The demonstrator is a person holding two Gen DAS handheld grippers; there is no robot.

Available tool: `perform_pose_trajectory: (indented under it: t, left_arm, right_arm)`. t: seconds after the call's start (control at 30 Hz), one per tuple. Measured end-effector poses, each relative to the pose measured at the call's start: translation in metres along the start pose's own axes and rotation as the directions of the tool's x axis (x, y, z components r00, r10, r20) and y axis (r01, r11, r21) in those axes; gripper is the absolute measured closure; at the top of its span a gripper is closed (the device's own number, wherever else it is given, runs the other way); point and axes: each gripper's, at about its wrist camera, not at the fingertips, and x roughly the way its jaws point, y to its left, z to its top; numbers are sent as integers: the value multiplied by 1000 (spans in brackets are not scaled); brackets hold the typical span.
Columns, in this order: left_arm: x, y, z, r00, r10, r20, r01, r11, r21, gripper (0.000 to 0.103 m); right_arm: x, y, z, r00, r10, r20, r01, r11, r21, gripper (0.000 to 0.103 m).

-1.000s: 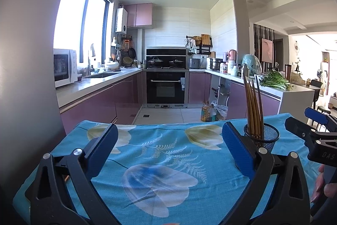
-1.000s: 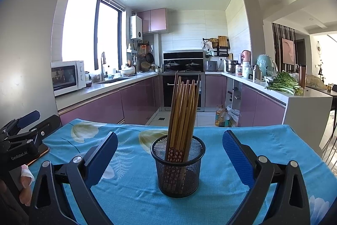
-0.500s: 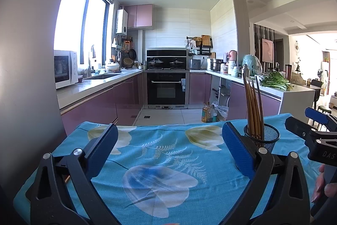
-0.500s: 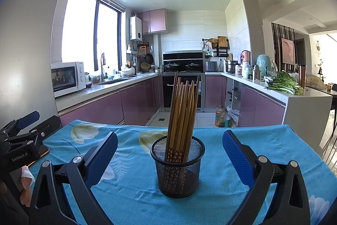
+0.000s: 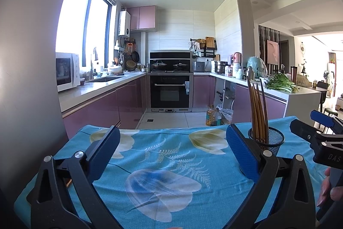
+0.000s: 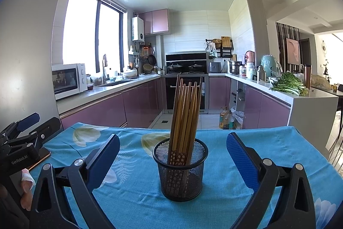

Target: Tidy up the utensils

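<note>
The chopsticks (image 6: 186, 119) stood nearly upright in the cup (image 6: 180, 173), long axes vertical, tops leaning slightly to the right and fanning apart. They were slim wooden sticks with a dark flowered band near the lower end. The cup was a round black wire-mesh cylinder, standing on the tabletop (image 6: 257, 143) under a blue cloth printed with pale flowers and fern leaves.

The right tongs (image 6: 173, 159) were spread wide and held nothing; the cup sat centred between their blue textured pads (image 6: 241, 157), touching neither.

The left tongs (image 5: 170, 149) were likewise spread wide and empty over bare cloth. From that side the cup (image 5: 271, 140) and chopsticks (image 5: 257, 108) lay to the right, just behind the right-hand pad (image 5: 241, 153), outside the gap.
</note>
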Motion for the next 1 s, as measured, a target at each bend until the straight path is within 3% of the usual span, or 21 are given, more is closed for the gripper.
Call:
perform_pose_trajectory:
  t: [1.0]
  left_arm:
    - [0, -3, 3, 1000, 0, 5, 0, 1000, 0, 6]
  right_arm:
    - [-3, 1, 4, 1000, -11, 14, 11, 1000, 2, 7]
